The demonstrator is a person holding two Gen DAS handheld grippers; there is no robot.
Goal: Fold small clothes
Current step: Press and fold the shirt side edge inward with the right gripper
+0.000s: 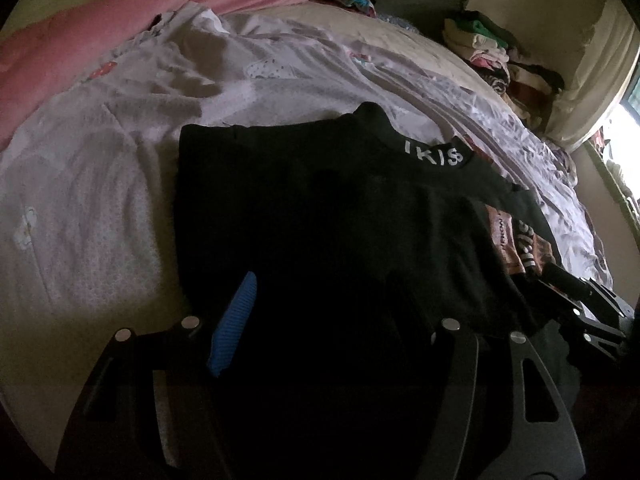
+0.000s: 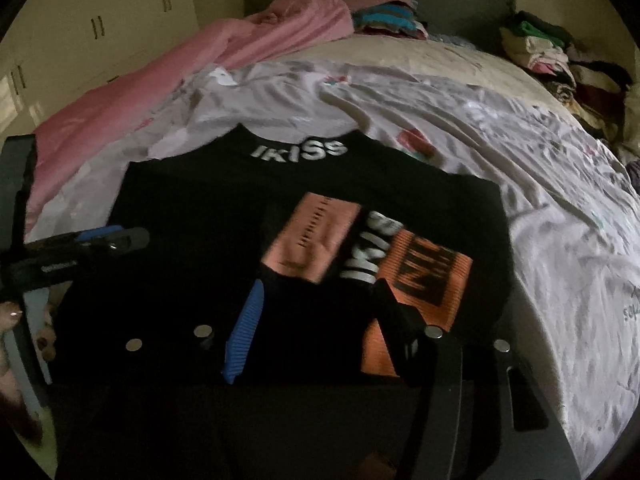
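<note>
A black top (image 1: 320,220) with "IKISS" in white on its collar (image 2: 298,148) lies flat on the bed. Part of it is folded over its middle and shows an orange print (image 2: 420,276). My left gripper (image 1: 340,320) hangs low over the near left part of the top. Its blue-padded finger (image 1: 232,320) and grey finger (image 1: 460,360) stand wide apart, and I see no cloth pinched. From the right wrist view the left gripper (image 2: 116,238) shows at the left. My right gripper (image 2: 324,320) is open over the folded orange part, with cloth below its fingers but not squeezed.
The white patterned bed sheet (image 2: 540,220) lies wrinkled around the top. A pink blanket (image 2: 140,100) is bunched along the left. Piles of clothes (image 2: 560,60) sit at the far right, and a folded stack (image 2: 388,16) at the headboard. Wardrobe doors (image 2: 100,20) stand behind.
</note>
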